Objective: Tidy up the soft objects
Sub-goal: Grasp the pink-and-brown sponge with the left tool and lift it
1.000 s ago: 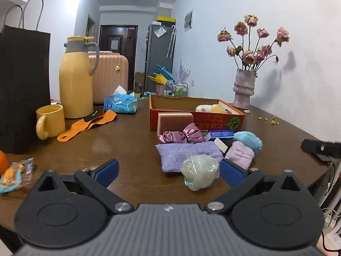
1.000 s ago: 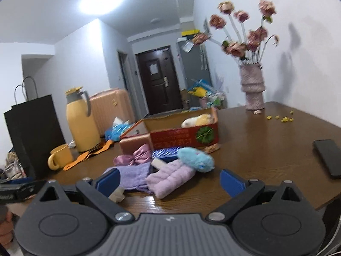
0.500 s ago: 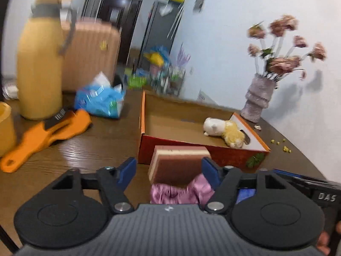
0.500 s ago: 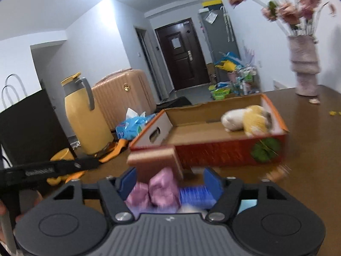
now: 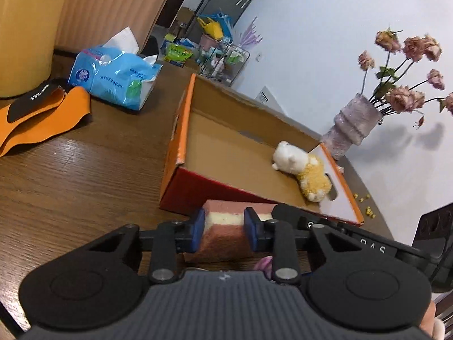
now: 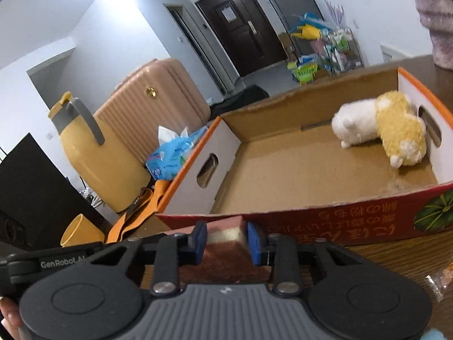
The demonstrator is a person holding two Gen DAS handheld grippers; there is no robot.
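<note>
Two handheld grippers close on a layered sponge block at the front wall of a cardboard box.

The left gripper (image 5: 223, 229) and the right gripper (image 6: 226, 239) each have their blue pads against opposite sides of the same pink-and-cream sponge block (image 5: 223, 236), their jaws closing on it. The block stands on the dark wooden table (image 5: 70, 181), touching the red outer wall of the open cardboard box (image 6: 325, 167). Inside the box, a white-and-yellow plush toy (image 6: 379, 130) lies against the far right wall, beside a handle cutout. Left of the box sit a blue tissue pack (image 5: 113, 78), an orange strap (image 5: 42, 121) and a yellow thermos jug (image 6: 99, 155); a vase of dried roses (image 5: 354, 124) stands behind the box to the right.
</note>
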